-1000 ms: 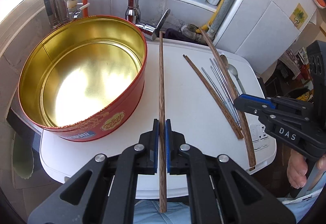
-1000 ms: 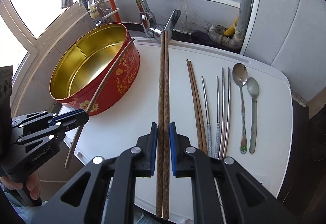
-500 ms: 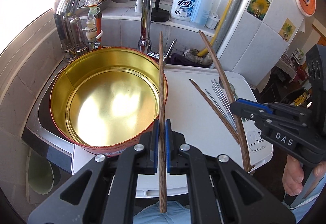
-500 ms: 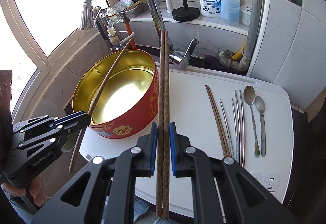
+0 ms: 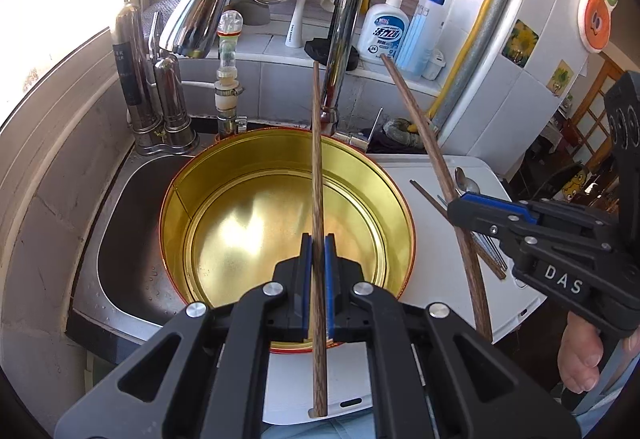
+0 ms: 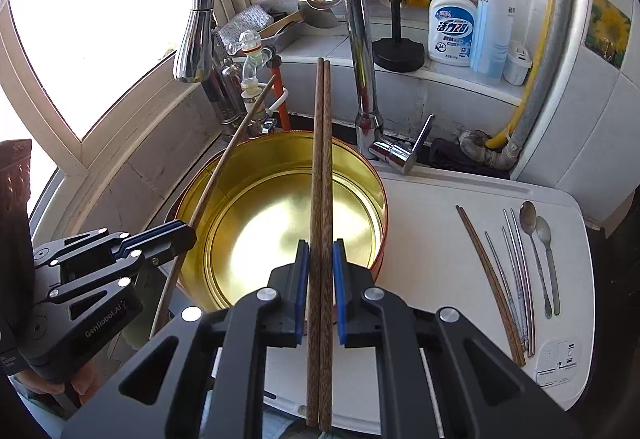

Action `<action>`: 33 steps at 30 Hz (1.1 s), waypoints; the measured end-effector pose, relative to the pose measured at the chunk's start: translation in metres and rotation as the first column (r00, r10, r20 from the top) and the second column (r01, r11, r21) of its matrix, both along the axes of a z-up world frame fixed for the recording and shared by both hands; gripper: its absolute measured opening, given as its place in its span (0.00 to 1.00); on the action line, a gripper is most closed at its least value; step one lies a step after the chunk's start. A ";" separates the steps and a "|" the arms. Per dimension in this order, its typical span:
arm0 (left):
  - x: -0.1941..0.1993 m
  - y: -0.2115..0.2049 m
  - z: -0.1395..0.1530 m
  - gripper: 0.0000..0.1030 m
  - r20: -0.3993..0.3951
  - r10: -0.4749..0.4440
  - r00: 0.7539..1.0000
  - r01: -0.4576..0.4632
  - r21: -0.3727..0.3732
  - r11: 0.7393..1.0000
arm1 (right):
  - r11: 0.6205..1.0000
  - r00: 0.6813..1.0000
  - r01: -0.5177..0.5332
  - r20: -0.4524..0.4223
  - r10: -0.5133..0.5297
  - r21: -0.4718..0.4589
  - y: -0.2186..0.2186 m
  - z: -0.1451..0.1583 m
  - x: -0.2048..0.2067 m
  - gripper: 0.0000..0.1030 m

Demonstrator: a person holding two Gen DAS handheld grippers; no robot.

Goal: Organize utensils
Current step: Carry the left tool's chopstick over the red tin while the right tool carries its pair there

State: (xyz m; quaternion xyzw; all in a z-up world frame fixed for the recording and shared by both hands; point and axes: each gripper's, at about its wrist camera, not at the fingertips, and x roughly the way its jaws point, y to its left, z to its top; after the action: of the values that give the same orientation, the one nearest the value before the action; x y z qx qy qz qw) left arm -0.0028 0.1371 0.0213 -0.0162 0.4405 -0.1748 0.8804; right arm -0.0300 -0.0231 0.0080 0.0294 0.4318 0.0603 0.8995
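Observation:
My left gripper (image 5: 319, 239) is shut on a single brown wooden chopstick (image 5: 317, 159), which hangs over the red tin with the gold inside (image 5: 176, 199). My right gripper (image 6: 321, 245) is shut on a pair of wooden chopsticks (image 6: 322, 159), also above the tin (image 6: 248, 175). Each gripper shows in the other's view: the right gripper (image 5: 464, 205) to the right, the left gripper (image 6: 188, 231) to the left. On the white board (image 6: 432, 239) lie a wooden chopstick pair (image 6: 492, 279), several metal chopsticks (image 6: 516, 271) and two spoons (image 6: 538, 239).
The tin sits half over the steel sink (image 5: 120, 239), under a tall curved chrome tap (image 6: 356, 19). Soap bottles (image 6: 452, 27) and a phone stand (image 6: 398, 51) line the back ledge. A grey pipe (image 6: 548, 59) runs down the tiled wall on the right.
Both grippers have risen and shifted left, from above the white board to above the tin, each still holding its chopsticks. The utensils on the board have not moved.

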 end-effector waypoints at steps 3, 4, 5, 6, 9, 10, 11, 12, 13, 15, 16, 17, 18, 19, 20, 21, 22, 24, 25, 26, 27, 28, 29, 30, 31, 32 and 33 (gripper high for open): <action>0.014 0.016 -0.005 0.06 -0.015 -0.004 1.000 0.004 -0.012 1.000 | 1.000 1.000 0.008 -0.018 -0.008 -0.011 0.014 -0.003 0.015 0.12; 0.018 0.020 -0.006 0.06 -0.019 -0.009 1.000 0.009 -0.015 1.000 | 1.000 1.000 0.011 -0.023 -0.011 -0.015 0.018 -0.004 0.019 0.12; 0.023 0.023 -0.007 0.06 -0.024 -0.015 1.000 0.014 -0.014 1.000 | 1.000 1.000 0.015 -0.027 -0.016 -0.018 0.021 -0.005 0.023 0.12; 0.028 0.025 -0.009 0.06 -0.029 -0.020 0.999 0.020 -0.013 1.000 | 1.000 0.999 0.021 -0.033 -0.022 -0.022 0.023 -0.006 0.028 0.12; 0.043 0.028 -0.016 0.06 -0.049 -0.039 0.998 0.039 -0.008 0.999 | 0.999 0.998 0.037 -0.058 -0.038 -0.026 0.027 -0.013 0.041 0.12; 0.047 0.029 -0.019 0.06 -0.057 -0.045 0.997 0.045 -0.007 0.999 | 0.999 0.997 0.041 -0.068 -0.043 -0.030 0.028 -0.016 0.045 0.12; 0.052 0.030 -0.022 0.06 -0.065 -0.051 0.997 0.051 -0.006 0.999 | 0.998 0.996 0.045 -0.078 -0.047 -0.034 0.029 -0.019 0.050 0.12; 0.057 0.031 -0.025 0.06 -0.073 -0.056 0.996 0.056 -0.004 0.998 | 0.998 0.995 0.049 -0.090 -0.052 -0.037 0.030 -0.022 0.055 0.12; 0.062 0.031 -0.028 0.06 -0.082 -0.060 0.995 0.060 -0.001 0.998 | 0.998 0.993 0.053 -0.102 -0.057 -0.039 0.031 -0.025 0.059 0.12; 0.072 0.031 -0.035 0.06 -0.102 -0.067 0.993 0.068 0.006 0.998 | 0.997 0.990 0.058 -0.123 -0.063 -0.042 0.032 -0.031 0.067 0.12; 0.076 0.030 -0.039 0.06 -0.110 -0.069 0.992 0.071 0.012 0.997 | 0.997 0.989 0.059 -0.133 -0.065 -0.047 0.032 -0.035 0.071 0.12; 0.080 0.030 -0.043 0.06 -0.119 -0.071 0.990 0.074 0.017 0.997 | 0.997 0.988 0.060 -0.142 -0.067 -0.050 0.033 -0.038 0.075 0.12; 0.083 0.029 -0.046 0.06 -0.128 -0.074 0.989 0.077 0.020 0.997 | 0.997 0.986 0.061 -0.152 -0.068 -0.050 0.033 -0.042 0.079 0.12; 0.087 0.029 -0.051 0.06 -0.138 -0.076 0.987 0.080 0.023 0.997 | 0.997 0.984 0.061 -0.164 -0.069 -0.051 0.033 -0.046 0.083 0.12; 0.090 0.029 -0.055 0.06 -0.147 -0.078 0.986 0.082 0.027 0.996 | 0.997 0.982 0.062 -0.175 -0.070 -0.051 0.033 -0.051 0.087 0.12; 0.093 0.028 -0.058 0.06 -0.154 -0.078 0.985 0.084 0.032 0.996 | 0.997 0.980 0.063 -0.186 -0.072 -0.053 0.033 -0.055 0.090 0.12; 0.096 0.027 -0.062 0.06 -0.163 -0.078 0.984 0.085 0.037 0.996 | 0.997 0.977 0.064 -0.198 -0.074 -0.053 0.032 -0.059 0.093 0.12; 0.101 0.028 -0.069 0.06 -0.183 -0.080 0.980 0.089 0.038 0.995 | 0.997 0.973 0.067 -0.218 -0.076 -0.050 0.031 -0.066 0.098 0.12; 0.103 0.028 -0.072 0.06 -0.191 -0.081 0.978 0.091 0.042 0.995 | 0.997 0.971 0.067 -0.226 -0.077 -0.048 0.030 -0.069 0.100 0.12; 0.104 0.027 -0.075 0.06 -0.198 -0.082 0.977 0.093 0.046 0.995 | 0.997 0.969 0.066 -0.234 -0.076 -0.046 0.030 -0.072 0.102 0.12; 0.105 0.026 -0.077 0.06 -0.203 -0.083 0.976 0.095 0.051 0.994 | 0.997 0.968 0.064 -0.240 -0.073 -0.045 0.031 -0.073 0.104 0.12; 0.106 0.026 -0.079 0.06 -0.208 -0.085 0.974 0.098 0.054 0.994 | 0.997 0.967 0.061 -0.244 -0.070 -0.045 0.031 -0.075 0.105 0.12; 0.107 0.024 -0.080 0.06 -0.212 -0.085 0.974 0.099 0.056 0.994 | 0.997 0.966 0.059 -0.248 -0.068 -0.045 0.031 -0.077 0.106 0.12; 0.108 0.024 -0.082 0.06 -0.217 -0.085 0.973 0.099 0.058 0.993 | 0.997 0.965 0.056 -0.253 -0.066 -0.044 0.032 -0.079 0.108 0.12; 0.108 0.025 -0.084 0.06 -0.221 -0.083 0.972 0.098 0.059 0.993 | 0.998 0.964 0.055 -0.258 -0.064 -0.043 0.032 -0.082 0.109 0.12; 0.108 0.025 -0.086 0.06 -0.226 -0.081 0.971 0.097 0.061 0.993 | 0.998 0.963 0.054 -0.264 -0.063 -0.043 0.033 -0.084 0.111 0.12; 0.109 0.025 -0.088 0.06 -0.231 -0.079 0.970 0.095 0.061 0.994 | 0.998 0.961 0.052 -0.270 -0.062 -0.044 0.033 -0.087 0.112 0.12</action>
State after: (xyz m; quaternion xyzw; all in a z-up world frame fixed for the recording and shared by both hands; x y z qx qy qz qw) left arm 0.1059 0.1626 -0.0667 0.0147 0.5449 -0.1945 0.8155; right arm 0.0822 0.0097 -0.0787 0.0334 0.5511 0.0221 0.8335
